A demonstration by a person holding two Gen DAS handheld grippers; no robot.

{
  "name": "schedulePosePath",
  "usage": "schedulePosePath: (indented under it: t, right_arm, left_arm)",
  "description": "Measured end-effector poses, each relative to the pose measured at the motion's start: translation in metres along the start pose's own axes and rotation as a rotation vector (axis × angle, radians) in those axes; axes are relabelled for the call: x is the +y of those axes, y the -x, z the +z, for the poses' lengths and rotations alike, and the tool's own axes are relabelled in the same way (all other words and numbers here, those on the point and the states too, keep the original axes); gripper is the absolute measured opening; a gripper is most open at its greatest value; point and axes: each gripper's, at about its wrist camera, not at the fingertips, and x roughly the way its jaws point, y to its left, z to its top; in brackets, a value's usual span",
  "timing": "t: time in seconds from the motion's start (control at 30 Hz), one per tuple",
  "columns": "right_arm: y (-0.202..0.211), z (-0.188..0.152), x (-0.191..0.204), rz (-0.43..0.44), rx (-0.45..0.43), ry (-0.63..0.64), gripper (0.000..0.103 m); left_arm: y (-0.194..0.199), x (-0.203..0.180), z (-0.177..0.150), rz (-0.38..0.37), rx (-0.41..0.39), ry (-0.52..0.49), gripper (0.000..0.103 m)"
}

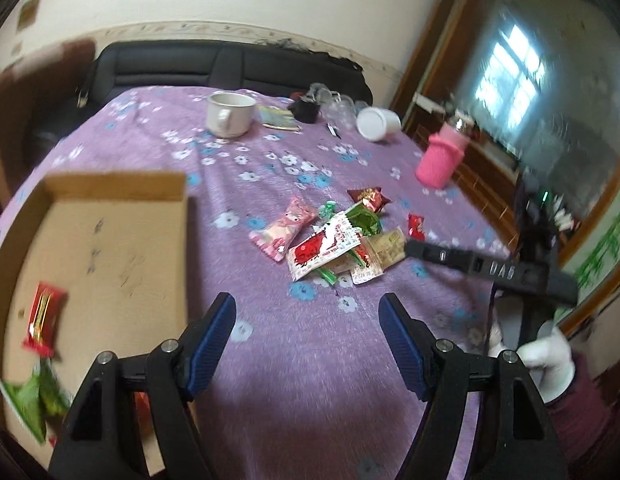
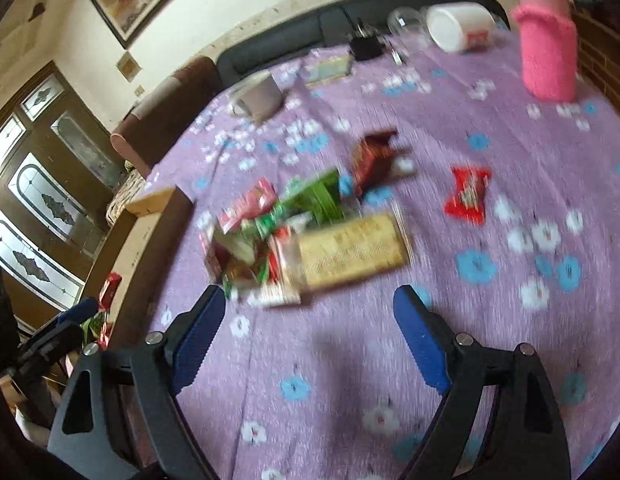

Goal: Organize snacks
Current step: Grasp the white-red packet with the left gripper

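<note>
Motion blur smears the snack pile (image 2: 306, 236) in the right view, the cardboard box (image 1: 110, 240) sits clearer in the left, and both the left tool (image 1: 308, 314) and right tool (image 2: 310, 308) gape empty.

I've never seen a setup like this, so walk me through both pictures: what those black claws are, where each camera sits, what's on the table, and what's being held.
No robot here: a person carries a two-finger gripper in each hand, each with a camera looking along its blue-padded fingers. One picture is from the left gripper, the other from the right gripper. In the left view the right tool and a white-gloved hand show at the side. On the purple flowered tablecloth lie a pile of snack packets, a white mug, a pink-sleeved bottle and a cardboard box already holding a few packets. Both grippers are open and hold nothing.
</note>
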Motion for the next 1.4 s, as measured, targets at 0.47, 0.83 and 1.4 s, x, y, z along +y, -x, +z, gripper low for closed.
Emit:
schedulePosePath:
  t: [0.47,0.83,1.4]
  right_arm:
    - [-0.004,0.007,-0.049,0.093,-0.042,-0.175,0.087]
    - [-0.01,0.005,-0.059,0.111,-0.015,-0.24,0.087]
    - [-0.016,0.001,-0.039,0.168,0.015,-0.155,0.087]
  left_arm:
    - [-0.104,-0.052,0.036,0.026,0.195,-0.581,0.074]
    - [-0.124,-0.047,0.033,-0.033,0.335,-0.46,0.028]
    - [-0.019,-0.061,-0.044,-0.164,0.217,-0.32,0.023]
